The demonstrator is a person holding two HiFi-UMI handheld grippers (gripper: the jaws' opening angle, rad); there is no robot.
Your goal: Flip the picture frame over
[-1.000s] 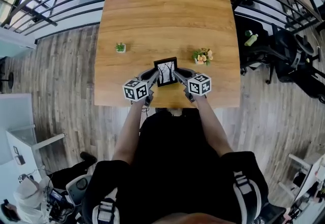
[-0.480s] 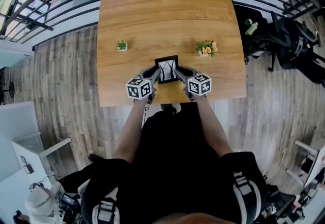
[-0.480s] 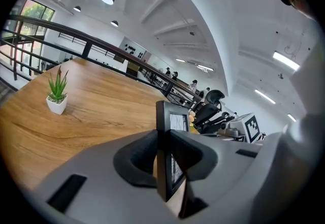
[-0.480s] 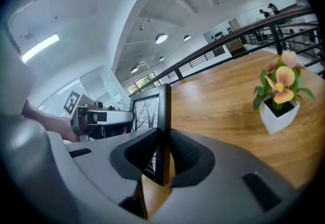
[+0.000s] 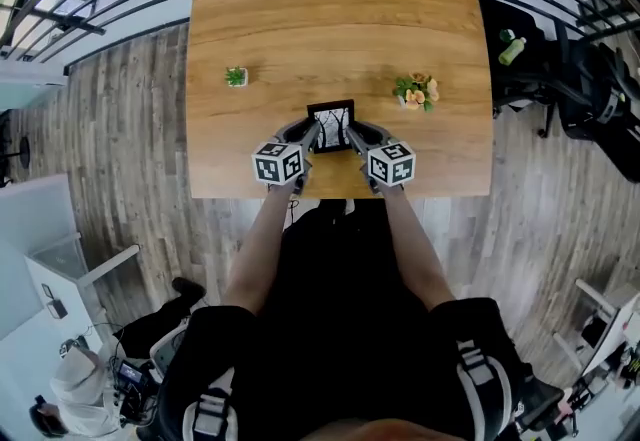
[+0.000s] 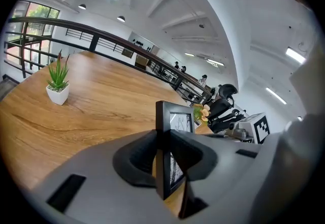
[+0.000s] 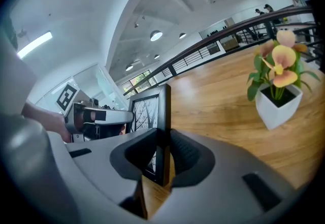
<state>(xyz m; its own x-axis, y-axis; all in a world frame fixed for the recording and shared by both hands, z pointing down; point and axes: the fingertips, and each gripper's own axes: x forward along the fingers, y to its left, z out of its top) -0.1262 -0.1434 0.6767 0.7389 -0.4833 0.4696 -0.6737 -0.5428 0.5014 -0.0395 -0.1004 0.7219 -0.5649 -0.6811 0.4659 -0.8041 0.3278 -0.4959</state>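
FRAME: picture frame (image 5: 331, 125) upright near front edge of table (image 5: 330, 9), image side toward the person | HANDLING: judged light, rigid, front pane likely fragile; grip the 2 side rails | JAWS: left gripper (image 5: 312, 136) and right gripper (image 5: 351, 137) each clamped narrow on 1 rail | POSE: both angled downward, forearms converging

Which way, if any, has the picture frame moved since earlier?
Yes, slightly downward: in the head view the top edge of the picture frame sits lower against the flower pot than before.
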